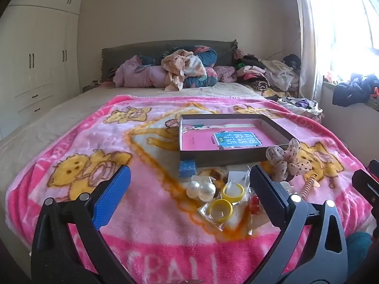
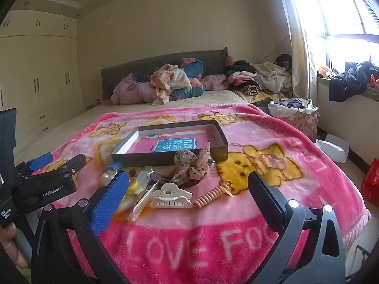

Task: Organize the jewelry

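Jewelry pile [image 1: 220, 196] untouched beside box [image 1: 227, 158] (box holds none yet); left gripper [image 1: 189, 184] and right gripper [image 2: 187, 189] both spread wide, empty.

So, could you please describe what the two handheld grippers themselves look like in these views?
Both look alike. The left gripper and the right gripper each have a black plastic frame with silver bolt heads and two flat fingers: one with a blue textured pad, the other with a black pad. Seen from the right wrist camera, the left gripper's body carries white "GenRobot.AI" lettering.
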{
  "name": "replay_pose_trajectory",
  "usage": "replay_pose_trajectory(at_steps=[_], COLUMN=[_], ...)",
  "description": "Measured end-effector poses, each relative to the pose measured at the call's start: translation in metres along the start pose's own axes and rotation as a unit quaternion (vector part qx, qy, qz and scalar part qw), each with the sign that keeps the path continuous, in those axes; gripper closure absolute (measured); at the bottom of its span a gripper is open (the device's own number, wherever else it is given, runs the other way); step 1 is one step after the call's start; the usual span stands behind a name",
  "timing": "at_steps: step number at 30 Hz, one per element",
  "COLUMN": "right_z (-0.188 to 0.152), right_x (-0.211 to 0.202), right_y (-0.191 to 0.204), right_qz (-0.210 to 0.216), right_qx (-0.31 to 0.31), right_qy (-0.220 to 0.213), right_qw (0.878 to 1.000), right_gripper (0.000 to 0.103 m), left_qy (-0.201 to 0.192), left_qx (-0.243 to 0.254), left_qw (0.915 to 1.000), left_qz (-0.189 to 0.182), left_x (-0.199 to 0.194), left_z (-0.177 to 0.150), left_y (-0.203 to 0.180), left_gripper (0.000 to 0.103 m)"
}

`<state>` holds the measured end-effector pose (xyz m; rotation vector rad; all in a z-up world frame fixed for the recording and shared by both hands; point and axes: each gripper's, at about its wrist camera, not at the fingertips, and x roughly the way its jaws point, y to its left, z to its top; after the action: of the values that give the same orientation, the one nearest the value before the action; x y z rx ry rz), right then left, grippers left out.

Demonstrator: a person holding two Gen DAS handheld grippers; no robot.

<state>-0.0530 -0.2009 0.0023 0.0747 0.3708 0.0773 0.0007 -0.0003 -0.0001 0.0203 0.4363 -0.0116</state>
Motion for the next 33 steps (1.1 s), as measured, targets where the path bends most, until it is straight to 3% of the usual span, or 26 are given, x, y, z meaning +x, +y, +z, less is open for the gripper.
replay_pose_trajectory(at_steps=[33], right_z=[0.0013], right_x=[-0.0025], right_y=[-0.0005], right_qz=[0.000], right_qx=[0.002], right_qy=[-0.002], right_qw=[1.000], right_gripper=[0.005], left_qy=[-0.008], left_qx=[-0.002], left_qw=[1.0000], left_qz=[-0.004], left_x=[-0.0030], left_z=[0.0020], left_y=[-0.0027], left_gripper=[0.011])
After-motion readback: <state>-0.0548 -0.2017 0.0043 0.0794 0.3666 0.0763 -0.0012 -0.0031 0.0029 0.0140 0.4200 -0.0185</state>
